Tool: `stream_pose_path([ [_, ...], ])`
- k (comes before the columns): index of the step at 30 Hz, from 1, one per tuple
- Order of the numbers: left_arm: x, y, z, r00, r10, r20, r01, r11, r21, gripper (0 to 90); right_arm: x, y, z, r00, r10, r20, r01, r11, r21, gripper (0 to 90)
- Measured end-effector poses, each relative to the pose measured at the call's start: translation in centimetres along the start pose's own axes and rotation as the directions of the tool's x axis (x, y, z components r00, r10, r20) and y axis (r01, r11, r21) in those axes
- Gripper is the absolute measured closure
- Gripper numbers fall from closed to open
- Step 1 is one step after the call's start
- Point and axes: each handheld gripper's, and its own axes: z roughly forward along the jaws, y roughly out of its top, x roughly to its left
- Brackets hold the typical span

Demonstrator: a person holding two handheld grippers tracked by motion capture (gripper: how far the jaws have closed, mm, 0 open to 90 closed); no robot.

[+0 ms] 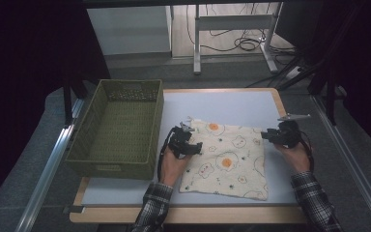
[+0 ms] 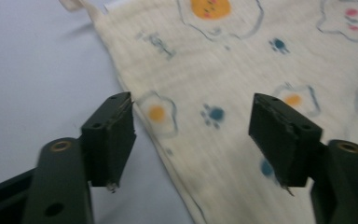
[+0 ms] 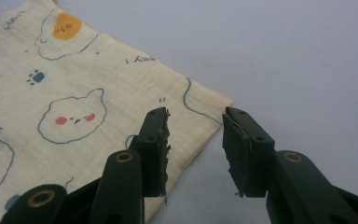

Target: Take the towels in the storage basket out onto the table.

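Both grippers, left [image 2: 193,140] and right [image 3: 196,149], hang open over the flat cloth [image 1: 227,157], nothing gripped yet, basket [image 1: 118,128] empty.

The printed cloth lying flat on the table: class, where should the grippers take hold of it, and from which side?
Grip the cloth at its two far corners, which lie nearest each open gripper: the left gripper from the cloth's left edge, the right gripper from its right. Lying flat, only thin edges and corners probably offer a pinch.
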Motion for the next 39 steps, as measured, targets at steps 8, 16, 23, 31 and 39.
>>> stream_pose_path([
  [8, 3.0, 3.2, 2.4, 0.9974, -0.034, -0.064, 0.033, 0.9993, -0.015, 51.5, -0.6, 0.0, 0.1, 0.9999, -0.011, 0.012, 0.011, 1.0, 0.005, 66.5],
  [16, 4.9, 4.4, 4.5, 0.9964, -0.047, -0.071, 0.045, 0.9986, -0.027, 62.4, -1.1, 0.6, 1.2, 0.9992, 0.0, 0.04, 0.0, 1.0, -0.001, 68.4],
  [23, 4.9, 5.0, 5.9, 0.9931, 0.01, -0.117, -0.01, 0.9999, 0.002, 54.7, -1.8, 0.8, 2.6, 0.9983, 0.02, 0.054, -0.02, 1.0, -0.001, 68.2],
  [31, 5.3, 4.4, 6.6, 0.9971, -0.014, -0.074, 0.012, 0.9996, -0.026, 50.3, -1.3, 0.7, 4.5, 0.9964, -0.007, 0.085, 0.006, 1.0, 0.004, 59.1],
  [39, 5.0, 4.5, 6.6, 0.9998, -0.018, -0.013, 0.017, 0.9995, -0.026, 84.5, -0.4, 0.4, 4.3, 0.997, 0.035, 0.069, -0.036, 0.999, 0.003, 86.0],
])
